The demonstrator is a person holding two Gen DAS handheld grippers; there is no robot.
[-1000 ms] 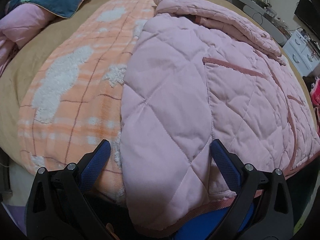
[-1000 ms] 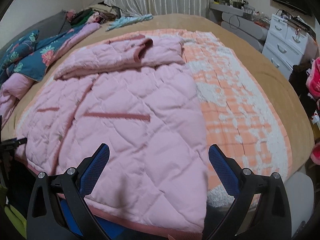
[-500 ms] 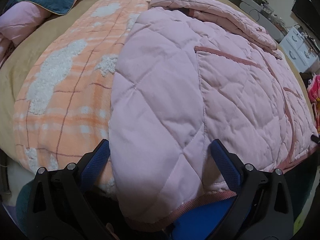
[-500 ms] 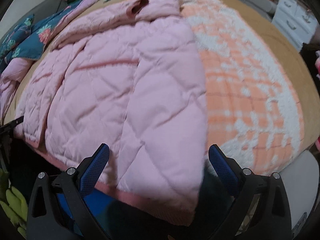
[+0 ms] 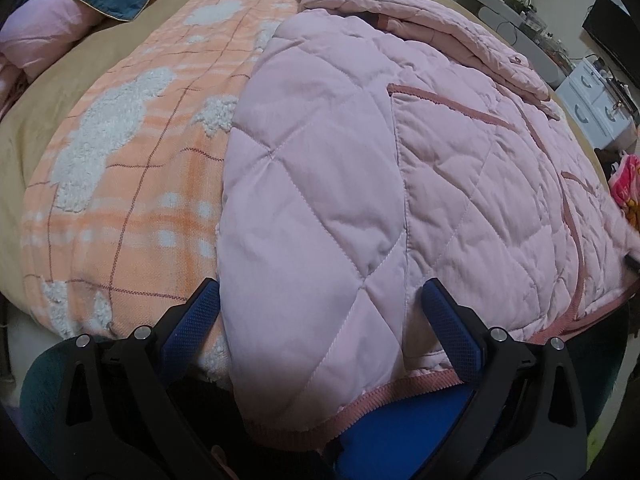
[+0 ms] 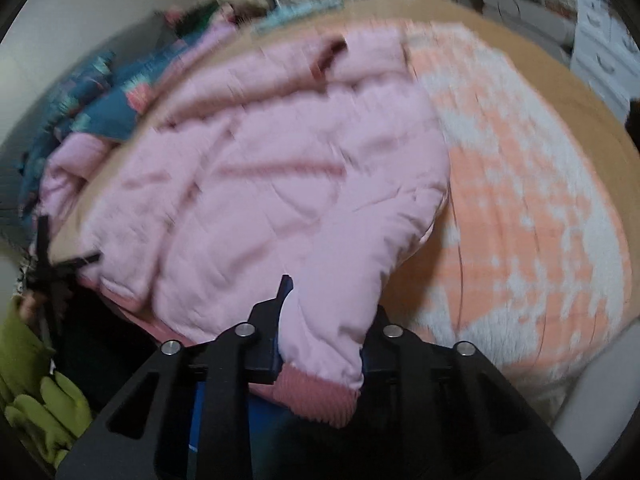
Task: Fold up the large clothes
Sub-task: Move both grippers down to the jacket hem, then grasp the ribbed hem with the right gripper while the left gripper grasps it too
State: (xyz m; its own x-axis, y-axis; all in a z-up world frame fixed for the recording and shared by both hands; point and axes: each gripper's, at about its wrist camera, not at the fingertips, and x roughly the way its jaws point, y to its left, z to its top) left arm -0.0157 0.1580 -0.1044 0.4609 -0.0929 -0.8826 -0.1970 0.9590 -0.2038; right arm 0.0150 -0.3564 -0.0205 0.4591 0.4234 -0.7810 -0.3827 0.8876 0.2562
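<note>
Right claw (image 6: 324, 320) closing on jacket hem (image 6: 316, 394)

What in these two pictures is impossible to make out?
- Right view: the whole picture is motion-blurred, so the jacket quilting and the clutter behind the bed are unreadable.
- Right gripper: its jaws are closing on the jacket hem; the fabric hides the pads.
- Left view: the jacket covers part of the blanket.
- Left gripper: the bottom edge cuts off its body.
</note>
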